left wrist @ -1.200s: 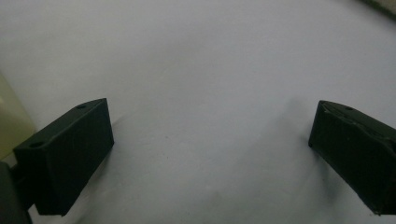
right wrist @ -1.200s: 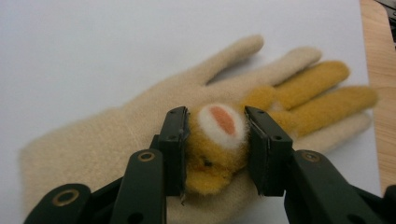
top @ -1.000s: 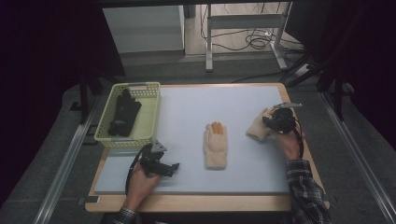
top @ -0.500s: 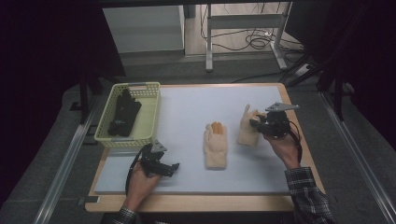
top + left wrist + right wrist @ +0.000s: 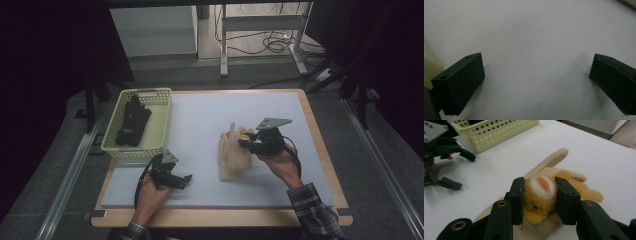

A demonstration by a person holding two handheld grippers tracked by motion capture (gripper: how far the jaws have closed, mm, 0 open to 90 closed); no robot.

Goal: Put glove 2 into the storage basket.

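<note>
We saw right claw clamped on fuzzy beige-and-orange knitted glove, jaws pressed into its pile, glove bunched between them; second beige glove lay flat on white bench, just under held one near bench middle; left claw rested low near front edge, jaws spread wide, nothing between; pale yellow perforated plastic basket at left held black gloves
</note>
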